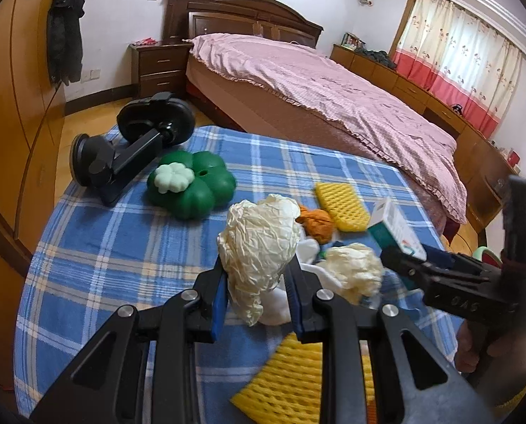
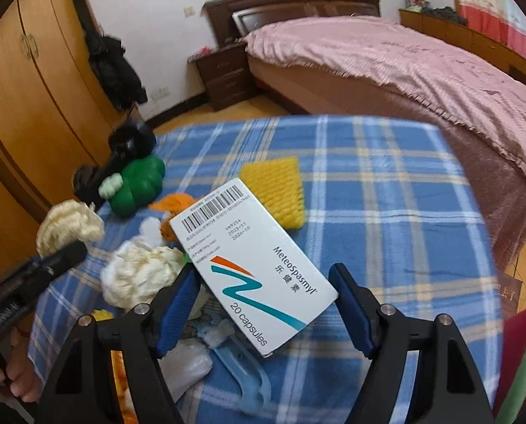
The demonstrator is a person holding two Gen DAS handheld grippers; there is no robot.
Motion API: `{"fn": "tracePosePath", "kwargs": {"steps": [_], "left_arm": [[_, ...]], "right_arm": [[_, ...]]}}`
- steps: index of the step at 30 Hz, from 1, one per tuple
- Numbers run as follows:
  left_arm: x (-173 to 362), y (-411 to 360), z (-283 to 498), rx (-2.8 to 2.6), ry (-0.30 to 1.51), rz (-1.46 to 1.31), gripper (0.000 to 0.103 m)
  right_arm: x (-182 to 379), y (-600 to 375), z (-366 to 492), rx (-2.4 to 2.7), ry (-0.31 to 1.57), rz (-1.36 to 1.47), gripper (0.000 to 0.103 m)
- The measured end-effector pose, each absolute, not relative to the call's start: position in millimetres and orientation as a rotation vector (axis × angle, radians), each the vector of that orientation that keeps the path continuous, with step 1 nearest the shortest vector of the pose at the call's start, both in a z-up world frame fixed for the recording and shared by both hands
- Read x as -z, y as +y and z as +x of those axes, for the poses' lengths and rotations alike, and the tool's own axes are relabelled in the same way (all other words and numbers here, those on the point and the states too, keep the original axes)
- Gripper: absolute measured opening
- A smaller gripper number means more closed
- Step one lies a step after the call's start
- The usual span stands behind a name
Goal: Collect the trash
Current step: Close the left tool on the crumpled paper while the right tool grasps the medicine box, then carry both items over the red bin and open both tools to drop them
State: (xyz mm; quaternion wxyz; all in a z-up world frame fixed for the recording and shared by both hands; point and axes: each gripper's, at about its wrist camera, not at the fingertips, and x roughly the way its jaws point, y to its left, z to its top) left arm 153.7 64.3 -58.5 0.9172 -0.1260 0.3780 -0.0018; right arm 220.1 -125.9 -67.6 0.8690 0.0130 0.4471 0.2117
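Held: our left gripper (image 1: 257, 291) clamps a crumpled cream paper ball (image 1: 259, 243) | our right gripper (image 2: 263, 304) straddles a medicine box (image 2: 252, 265), contact unclear | Left: orange wad (image 1: 316, 224), foam nets on plaid tablecloth (image 2: 386, 194)

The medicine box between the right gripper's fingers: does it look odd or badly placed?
Yes. The medicine box sits skewed between the right gripper fingers, one corner against the right pad, the left pad seemingly clear. The grip looks loose. The left gripper holds its crumpled paper firmly.
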Motion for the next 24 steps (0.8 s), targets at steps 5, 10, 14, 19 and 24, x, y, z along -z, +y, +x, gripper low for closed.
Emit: {"fn": "tracePosePath", "kwargs": {"steps": [5, 10, 14, 19, 24], "left_arm": [[48, 49, 149, 0.024, 0.765, -0.245, 0.029], [38, 34, 143, 0.049, 0.757, -0.231, 0.029], [29, 20, 137, 0.075, 0.749, -0.22, 0.029], [18, -1, 133, 0.112, 0.736, -0.193, 0.029], [10, -30, 129, 0.179, 0.739, -0.173, 0.029]], "right_arm": [[42, -143, 198, -0.4, 0.871, 0.072, 0.077], [24, -164, 177, -0.36, 0.83, 0.124, 0.077], [12, -184, 159, -0.316, 0.808, 0.163, 0.077], [2, -213, 136, -0.263, 0.786, 0.209, 0.077], [-4, -242, 116, -0.209, 0.77, 0.258, 0.077]]}}
